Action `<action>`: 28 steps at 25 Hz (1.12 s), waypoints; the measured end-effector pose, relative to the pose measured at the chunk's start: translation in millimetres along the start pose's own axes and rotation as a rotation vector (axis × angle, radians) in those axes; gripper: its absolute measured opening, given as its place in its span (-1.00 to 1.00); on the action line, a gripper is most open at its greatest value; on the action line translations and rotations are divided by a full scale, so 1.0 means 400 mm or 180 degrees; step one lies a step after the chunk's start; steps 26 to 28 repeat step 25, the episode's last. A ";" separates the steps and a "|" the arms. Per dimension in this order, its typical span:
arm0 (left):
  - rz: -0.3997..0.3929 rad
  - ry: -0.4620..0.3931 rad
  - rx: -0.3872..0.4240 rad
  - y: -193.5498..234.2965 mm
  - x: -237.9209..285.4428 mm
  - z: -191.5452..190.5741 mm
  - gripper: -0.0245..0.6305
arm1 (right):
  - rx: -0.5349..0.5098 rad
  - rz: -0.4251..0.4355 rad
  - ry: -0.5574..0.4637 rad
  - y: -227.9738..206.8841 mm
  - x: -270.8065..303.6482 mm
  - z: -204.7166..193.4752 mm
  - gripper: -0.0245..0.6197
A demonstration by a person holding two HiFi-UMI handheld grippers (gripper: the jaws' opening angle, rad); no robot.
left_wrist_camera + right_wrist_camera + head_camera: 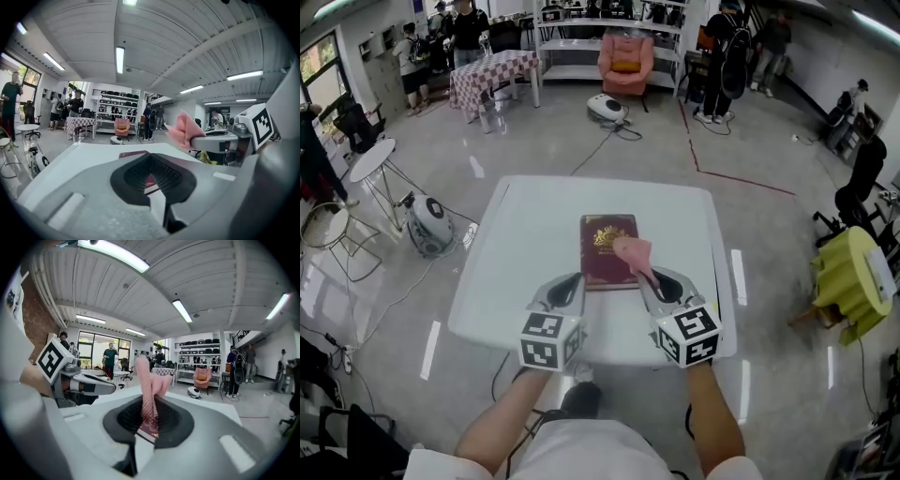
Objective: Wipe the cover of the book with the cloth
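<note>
Head view: pink cloth (634, 252), maroon book (604, 255)

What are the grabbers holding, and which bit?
The right hand-held gripper pinches the pink cloth by one end. The left hand-held gripper holds nothing.
</note>
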State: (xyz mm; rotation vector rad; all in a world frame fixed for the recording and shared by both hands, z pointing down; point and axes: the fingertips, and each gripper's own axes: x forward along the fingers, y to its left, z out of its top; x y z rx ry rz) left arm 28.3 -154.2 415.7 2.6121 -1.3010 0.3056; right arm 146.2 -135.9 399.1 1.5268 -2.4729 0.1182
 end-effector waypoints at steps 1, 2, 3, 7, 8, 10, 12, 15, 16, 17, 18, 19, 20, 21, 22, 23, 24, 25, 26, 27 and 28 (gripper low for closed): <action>-0.0011 -0.0001 0.0013 -0.010 -0.003 -0.001 -0.91 | 0.0044 -0.0035 -0.0015 -0.004 -0.014 -0.003 -0.80; -0.0023 -0.0003 0.0022 -0.019 -0.007 -0.002 -0.91 | 0.0068 -0.0072 -0.0017 -0.008 -0.027 -0.007 -0.80; -0.0034 -0.0007 0.0026 -0.027 -0.011 -0.003 -0.91 | 0.0082 -0.0106 -0.0014 -0.011 -0.038 -0.011 -0.80; -0.0036 -0.0015 0.0025 -0.054 -0.028 -0.008 -0.91 | 0.0143 -0.0195 -0.0024 -0.020 -0.076 -0.021 -0.80; -0.0031 -0.0017 0.0025 -0.061 -0.031 -0.010 -0.91 | 0.0156 -0.0208 -0.0032 -0.022 -0.084 -0.024 -0.80; -0.0015 -0.0019 0.0027 -0.070 -0.036 -0.014 -0.90 | 0.0168 -0.0229 -0.0040 -0.024 -0.097 -0.030 -0.80; -0.0001 -0.0028 0.0034 -0.076 -0.044 -0.015 -0.91 | 0.0174 -0.0244 -0.0048 -0.022 -0.106 -0.032 -0.80; 0.0008 -0.0018 0.0029 -0.091 -0.047 -0.026 -0.91 | 0.0176 -0.0244 -0.0055 -0.024 -0.121 -0.041 -0.80; 0.0010 -0.0019 0.0028 -0.093 -0.048 -0.029 -0.91 | 0.0176 -0.0242 -0.0053 -0.024 -0.123 -0.045 -0.80; 0.0011 -0.0020 0.0024 -0.092 -0.050 -0.032 -0.91 | 0.0179 -0.0244 -0.0052 -0.021 -0.123 -0.048 -0.80; 0.0006 -0.0024 0.0020 -0.089 -0.052 -0.033 -0.91 | 0.0186 -0.0250 -0.0052 -0.018 -0.122 -0.050 -0.80; -0.0002 -0.0031 0.0019 -0.087 -0.054 -0.033 -0.91 | 0.0197 -0.0259 -0.0055 -0.015 -0.121 -0.051 -0.80; -0.0014 -0.0035 0.0028 -0.087 -0.055 -0.033 -0.91 | 0.0208 -0.0268 -0.0058 -0.013 -0.121 -0.053 -0.80; -0.0027 -0.0035 0.0044 -0.090 -0.056 -0.033 -0.91 | 0.0217 -0.0276 -0.0059 -0.012 -0.124 -0.054 -0.80; -0.0037 -0.0034 0.0061 -0.095 -0.056 -0.033 -0.91 | 0.0222 -0.0280 -0.0058 -0.011 -0.127 -0.056 -0.80; -0.0044 -0.0033 0.0071 -0.099 -0.058 -0.034 -0.91 | 0.0225 -0.0283 -0.0054 -0.010 -0.131 -0.059 -0.80; -0.0048 -0.0033 0.0076 -0.103 -0.060 -0.034 -0.91 | 0.0226 -0.0284 -0.0050 -0.009 -0.135 -0.061 -0.80; -0.0051 -0.0033 0.0078 -0.107 -0.062 -0.035 -0.91 | 0.0226 -0.0286 -0.0047 -0.008 -0.139 -0.063 -0.80; -0.0051 -0.0033 0.0078 -0.107 -0.062 -0.035 -0.91 | 0.0226 -0.0286 -0.0047 -0.008 -0.139 -0.063 -0.80; -0.0051 -0.0033 0.0078 -0.107 -0.062 -0.035 -0.91 | 0.0226 -0.0286 -0.0047 -0.008 -0.139 -0.063 -0.80; -0.0051 -0.0033 0.0078 -0.107 -0.062 -0.035 -0.91 | 0.0226 -0.0286 -0.0047 -0.008 -0.139 -0.063 -0.80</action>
